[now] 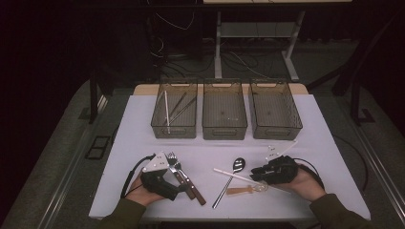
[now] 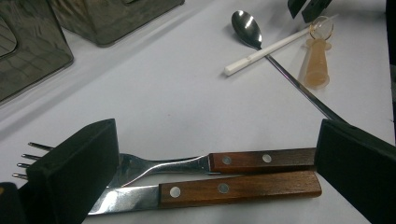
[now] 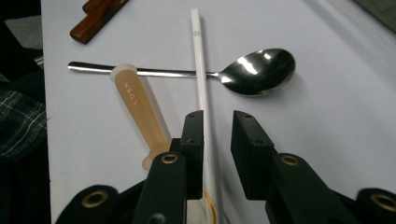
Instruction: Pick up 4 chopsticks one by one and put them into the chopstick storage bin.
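A white-covered table (image 1: 143, 124) seen from above, with three wire baskets in a row at its far edge, toward 12 o'clock. The left basket (image 1: 174, 110) holds a few long utensils; the middle basket (image 1: 224, 110) and right basket (image 1: 275, 110) look bare.

At about 7 o'clock, the person's left gripper (image 1: 177, 177) rests on the table with its jaws wide apart. Between them, not clamped, lie a fork (image 2: 187, 163) and a knife (image 2: 210, 191) with wooden handles, side by side and touching.

Near 6 o'clock lies a metal spoon (image 1: 231, 174), bowl toward 12 o'clock. A white chopstick (image 3: 201, 79) crosses over its handle. Just beside the chopstick, an orange plastic spoon handle (image 3: 140, 112) also rests across the metal spoon.

At about 5 o'clock, the right gripper (image 3: 217, 130) sits low over the table, jaws narrowly apart, straddling the near end of the chopstick. The pads are not pressing on it.
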Tool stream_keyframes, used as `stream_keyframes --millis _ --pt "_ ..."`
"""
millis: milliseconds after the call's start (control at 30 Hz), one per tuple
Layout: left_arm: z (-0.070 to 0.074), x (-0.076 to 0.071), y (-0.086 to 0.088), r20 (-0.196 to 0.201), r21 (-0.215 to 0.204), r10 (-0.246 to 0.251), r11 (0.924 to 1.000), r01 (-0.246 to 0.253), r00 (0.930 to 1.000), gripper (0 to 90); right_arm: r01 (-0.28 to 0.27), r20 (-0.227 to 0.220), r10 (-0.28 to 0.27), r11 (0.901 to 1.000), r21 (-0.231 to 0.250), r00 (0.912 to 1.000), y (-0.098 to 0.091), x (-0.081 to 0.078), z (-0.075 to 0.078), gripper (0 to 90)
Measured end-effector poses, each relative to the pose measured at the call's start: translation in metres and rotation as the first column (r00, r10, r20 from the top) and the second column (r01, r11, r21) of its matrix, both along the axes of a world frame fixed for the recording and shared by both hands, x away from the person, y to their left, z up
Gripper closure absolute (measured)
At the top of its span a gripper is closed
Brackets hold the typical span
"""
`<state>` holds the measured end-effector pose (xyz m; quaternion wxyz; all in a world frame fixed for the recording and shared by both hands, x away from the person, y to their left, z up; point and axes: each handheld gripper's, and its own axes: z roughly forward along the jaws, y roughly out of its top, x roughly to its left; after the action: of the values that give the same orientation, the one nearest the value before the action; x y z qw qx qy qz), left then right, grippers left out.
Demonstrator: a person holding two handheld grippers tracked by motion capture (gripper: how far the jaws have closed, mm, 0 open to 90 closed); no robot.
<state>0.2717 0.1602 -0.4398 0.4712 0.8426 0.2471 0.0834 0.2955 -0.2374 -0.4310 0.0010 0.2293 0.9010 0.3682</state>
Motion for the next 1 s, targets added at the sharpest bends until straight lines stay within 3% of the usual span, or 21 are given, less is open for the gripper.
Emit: stream_keyframes --millis 267,400,567,1000 --pt "0.000 0.000 0.000 -0.001 -0.004 0.000 1.0000 0.000 1.0000 0.0 -0.024 -0.004 0.024 0.9981 -0.057 0.9997 0.009 -0.002 -0.007 77.8" --pt "0.000 0.000 0.000 0.000 -0.002 -0.002 1.0000 0.002 1.0000 0.0 -0.057 0.040 0.062 0.9923 -0.110 0.9973 0.010 -0.002 -0.011 79.4" --pt "0.000 0.000 0.000 -0.001 0.001 -0.001 1.0000 0.001 1.0000 0.0 -0.074 0.075 0.083 0.9893 -0.126 0.9937 0.012 -0.004 -0.011 84.1" --pt "0.000 0.000 0.000 -0.002 0.003 -0.002 1.0000 0.003 1.0000 0.0 -0.077 0.063 0.085 0.9902 -0.116 0.9944 0.010 0.001 -0.010 85.2"
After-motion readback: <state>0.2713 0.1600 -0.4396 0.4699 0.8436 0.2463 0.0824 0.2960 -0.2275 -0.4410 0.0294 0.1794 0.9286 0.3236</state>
